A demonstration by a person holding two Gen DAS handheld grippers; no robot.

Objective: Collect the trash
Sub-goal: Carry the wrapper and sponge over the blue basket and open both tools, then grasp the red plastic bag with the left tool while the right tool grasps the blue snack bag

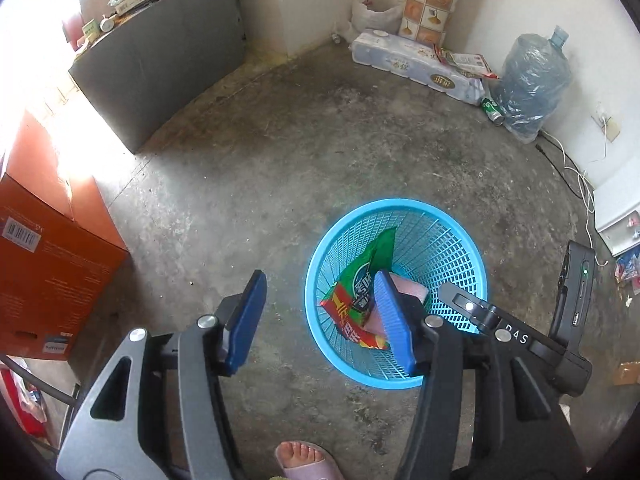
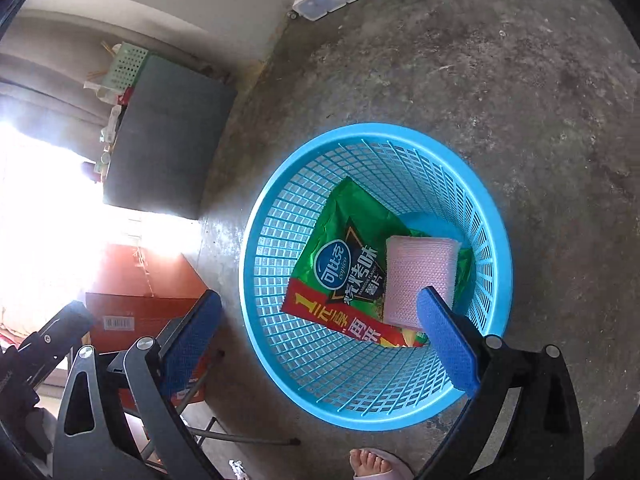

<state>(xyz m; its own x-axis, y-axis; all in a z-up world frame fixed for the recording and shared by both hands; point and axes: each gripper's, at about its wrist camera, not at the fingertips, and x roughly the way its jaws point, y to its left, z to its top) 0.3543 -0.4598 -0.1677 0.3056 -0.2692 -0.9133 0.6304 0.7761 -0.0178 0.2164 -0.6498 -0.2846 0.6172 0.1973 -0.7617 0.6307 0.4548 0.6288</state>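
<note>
Hovering over the blue basket (image 2: 256,264), you are finishing a drop-off: both grippers are standing open with nothing between their fingers. The left gripper (image 1: 320,316) is hanging at the basket's near-left rim, partly open, and the right gripper (image 2: 320,344) is spread wide across the basket's near rim. Inside the basket, the green snack bag (image 2: 344,264) is leaning against the left wall, and the pink packet (image 2: 416,276) is lying on top of it toward the basket's middle. Your slippered foot (image 1: 304,460) is standing just short of the basket. Judging from this, both pieces are delivered. Beyond the basket, by the wrapped water jug (image 1: 528,84), a green can (image 1: 491,109) is lying on the floor; that looks like your next pickup, calling for lifting clear and keeping the fingers open.
</note>
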